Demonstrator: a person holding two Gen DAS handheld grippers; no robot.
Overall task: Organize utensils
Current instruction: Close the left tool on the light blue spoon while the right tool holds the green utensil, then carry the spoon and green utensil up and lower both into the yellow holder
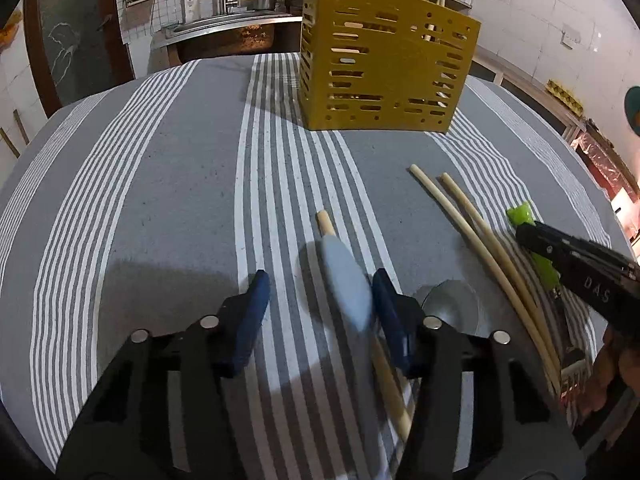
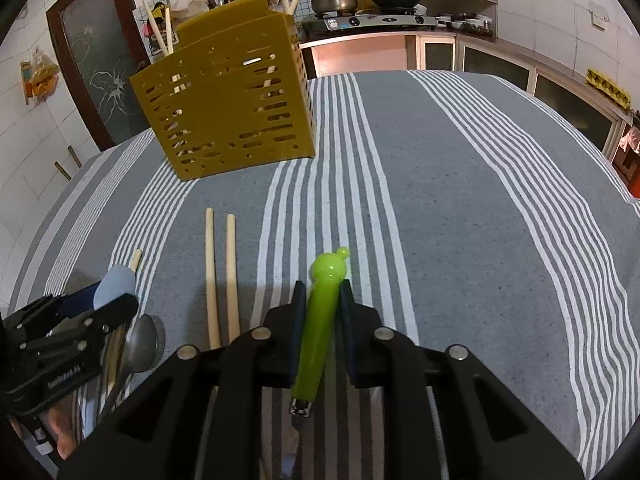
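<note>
Lying lengthwise between the half-open left hand-held gripper (image 1: 320, 292) pads, seemingly touching only one: pale-blue spatula (image 1: 346, 280), handle toward the bench's far edge and the yellow caddy (image 1: 384, 68); right hand-held gripper (image 2: 322, 308) clamped on green-handled utensil (image 2: 320, 320).

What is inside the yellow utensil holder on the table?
Pale sticks, probably chopsticks, stand in the yellow holder, their tops above the rim and parts showing through the slots. Its walls cover the bottom, so anything else inside cannot be seen.

surface: striped grey cloth (image 2: 460, 200) | on it: yellow slotted holder (image 2: 228, 116), 2 chopsticks (image 2: 211, 280), metal spoon (image 1: 452, 308)
</note>
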